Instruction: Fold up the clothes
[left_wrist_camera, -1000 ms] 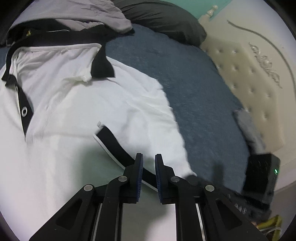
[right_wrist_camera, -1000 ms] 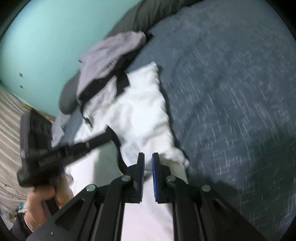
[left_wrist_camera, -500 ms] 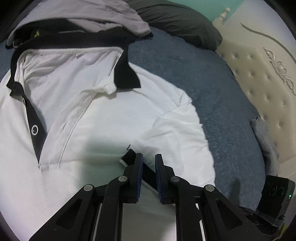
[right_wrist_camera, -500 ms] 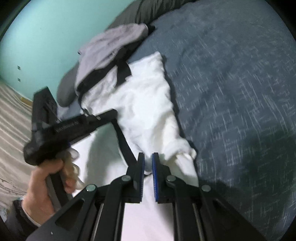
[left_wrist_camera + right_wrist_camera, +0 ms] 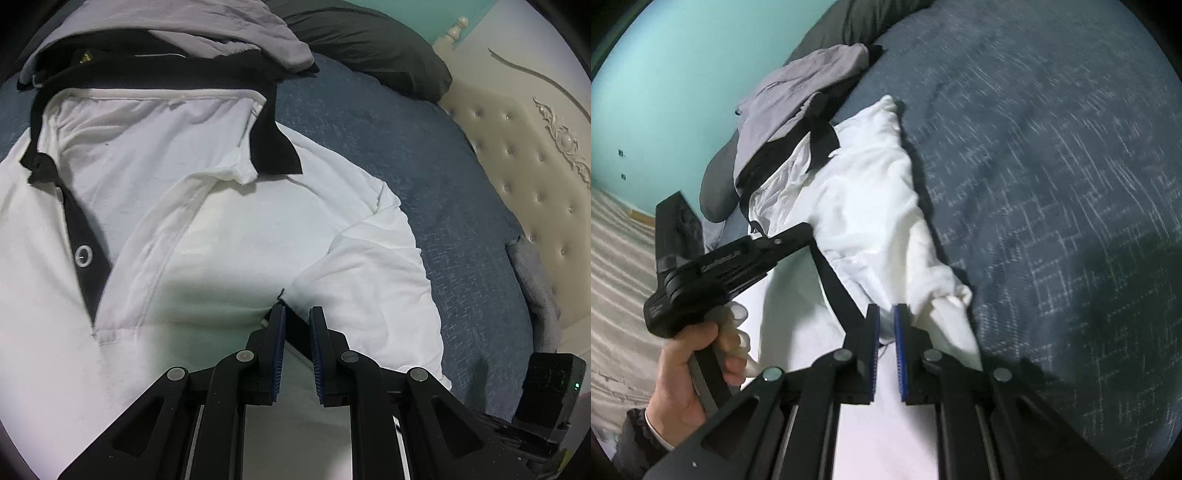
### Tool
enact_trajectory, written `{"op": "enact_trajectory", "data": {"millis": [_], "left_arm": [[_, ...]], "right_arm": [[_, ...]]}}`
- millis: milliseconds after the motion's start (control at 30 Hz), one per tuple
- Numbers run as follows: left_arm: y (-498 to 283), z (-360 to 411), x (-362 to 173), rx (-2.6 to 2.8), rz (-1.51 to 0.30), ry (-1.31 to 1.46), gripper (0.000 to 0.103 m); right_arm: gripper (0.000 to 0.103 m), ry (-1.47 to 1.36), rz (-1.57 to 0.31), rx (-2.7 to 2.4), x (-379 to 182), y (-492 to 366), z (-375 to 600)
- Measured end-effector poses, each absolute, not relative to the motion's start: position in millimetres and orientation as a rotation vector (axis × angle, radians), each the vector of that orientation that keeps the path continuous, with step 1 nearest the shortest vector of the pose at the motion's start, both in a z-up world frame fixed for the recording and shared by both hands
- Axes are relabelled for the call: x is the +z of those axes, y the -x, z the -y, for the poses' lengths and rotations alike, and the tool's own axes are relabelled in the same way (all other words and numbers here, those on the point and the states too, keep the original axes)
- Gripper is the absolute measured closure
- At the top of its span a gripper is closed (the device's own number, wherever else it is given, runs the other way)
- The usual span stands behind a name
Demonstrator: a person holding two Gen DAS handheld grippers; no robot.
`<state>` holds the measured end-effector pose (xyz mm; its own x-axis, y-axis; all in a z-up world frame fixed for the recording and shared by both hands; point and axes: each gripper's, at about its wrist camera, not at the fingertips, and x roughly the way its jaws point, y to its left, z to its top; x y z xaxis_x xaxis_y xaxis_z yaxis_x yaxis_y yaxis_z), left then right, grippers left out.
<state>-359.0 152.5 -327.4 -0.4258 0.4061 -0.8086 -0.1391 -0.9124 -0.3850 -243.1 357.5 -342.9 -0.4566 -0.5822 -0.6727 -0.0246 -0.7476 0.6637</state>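
Here white polo shirt (image 5: 229, 236) edges meet bare blue bedspread (image 5: 461, 206).

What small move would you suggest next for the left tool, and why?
Probably lower the left tool and release: the black sleeve cuff it pinches already lies folded inward over the white shirt, while the right tool grips its edge.

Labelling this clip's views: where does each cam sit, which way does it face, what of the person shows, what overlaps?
Left wrist: sits on the left gripper, looks down along its fingers at the polo collar and folded sleeve, headboard beyond; no hand shows.
Right wrist: sits on the right gripper, looks down at the sleeve end, wall beyond; the left hand shows.
Shared: polo, grey garment, bedspread, each other's gripper.
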Motion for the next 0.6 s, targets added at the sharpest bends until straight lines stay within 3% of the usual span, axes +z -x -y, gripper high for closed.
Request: {"op": "enact_trajectory", "data": {"millis": [133, 233, 600], "left_arm": [[348, -139, -317, 2.394, 0.415, 1.447, 0.087], [329, -114, -302, 2.421, 0.45, 1.431, 0.078], [254, 23, -274, 2.58, 0.579, 1.46, 0.072]], "right_arm": [[0.095, -1.344, 0.91, -2.276, -330, 240, -365], [0.095, -1.281, 0.94, -2.282, -316, 235, -368], [0.095, -1.272, 0.882, -2.254, -309, 204, -337]]}}
